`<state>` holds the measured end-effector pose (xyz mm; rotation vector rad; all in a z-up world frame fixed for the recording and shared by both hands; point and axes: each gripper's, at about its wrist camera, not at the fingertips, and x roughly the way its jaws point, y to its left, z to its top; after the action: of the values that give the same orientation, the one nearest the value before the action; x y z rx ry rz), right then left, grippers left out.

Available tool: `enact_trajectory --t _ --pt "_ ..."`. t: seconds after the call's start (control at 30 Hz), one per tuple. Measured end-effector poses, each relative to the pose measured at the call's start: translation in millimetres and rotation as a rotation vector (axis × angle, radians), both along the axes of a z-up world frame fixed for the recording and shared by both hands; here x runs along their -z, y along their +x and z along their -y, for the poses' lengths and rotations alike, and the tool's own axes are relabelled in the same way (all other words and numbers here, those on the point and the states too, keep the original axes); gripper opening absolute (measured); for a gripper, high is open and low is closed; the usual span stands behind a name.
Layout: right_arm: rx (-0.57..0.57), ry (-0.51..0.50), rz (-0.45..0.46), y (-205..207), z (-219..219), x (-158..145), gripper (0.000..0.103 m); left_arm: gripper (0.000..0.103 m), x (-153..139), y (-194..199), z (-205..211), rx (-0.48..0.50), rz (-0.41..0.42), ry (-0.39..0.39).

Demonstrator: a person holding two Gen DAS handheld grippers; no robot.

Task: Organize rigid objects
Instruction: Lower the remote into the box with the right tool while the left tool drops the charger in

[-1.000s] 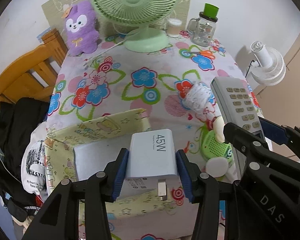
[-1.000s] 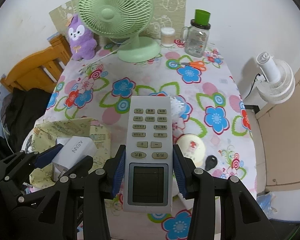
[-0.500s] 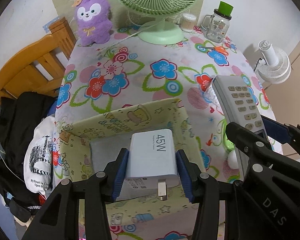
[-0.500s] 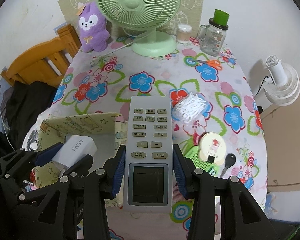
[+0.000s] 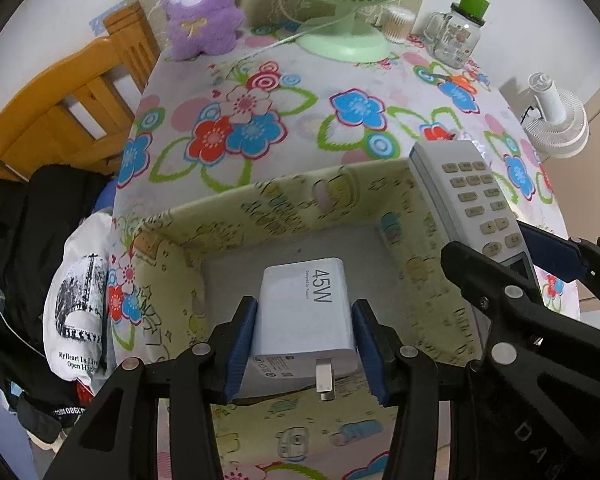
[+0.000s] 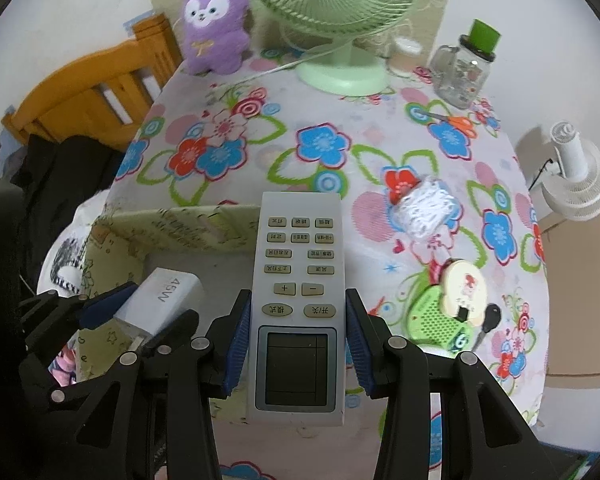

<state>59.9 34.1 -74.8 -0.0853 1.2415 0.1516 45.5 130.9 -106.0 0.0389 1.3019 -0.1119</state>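
Observation:
My left gripper is shut on a white 45W charger, its prong towards the camera, and hangs over the inside of a pale yellow patterned fabric box at the table's near left. My right gripper is shut on a white remote control with a grey screen, over the box's right wall. In the left wrist view the remote and the right gripper's black arm show at the right. In the right wrist view the charger and the box lie at the lower left.
On the flowered tablecloth lie a white cord bundle, a green speaker with a round cream item, a black key and orange scissors. Behind stand a green fan, a purple plush and a glass jar. A wooden chair is left.
Both grippers have travelled left and a little down with their loads. The fabric box, earlier ahead and partly hidden, now lies open right under the charger and beside the remote.

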Motion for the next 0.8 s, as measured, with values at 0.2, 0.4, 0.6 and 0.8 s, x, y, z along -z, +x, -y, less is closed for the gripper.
enact_trajectory --t 0.2,0.4,0.6,0.8 --pt "-0.015 -0.007 -0.036 4 -18 14 0.047 0.050 12 1 -14 -0.002 -0.028 0.020" --pt "-0.020 -0.023 -0.056 8 -28 27 0.047 0.050 23 3 -19 0.013 -0.057 0.018" --pt "-0.007 -0.029 -0.090 8 -32 43 0.048 0.050 36 2 -20 0.046 -0.080 0.027" --pt "-0.005 -0.022 -0.081 10 -36 45 0.050 0.064 33 2 -22 0.055 -0.055 0.002"
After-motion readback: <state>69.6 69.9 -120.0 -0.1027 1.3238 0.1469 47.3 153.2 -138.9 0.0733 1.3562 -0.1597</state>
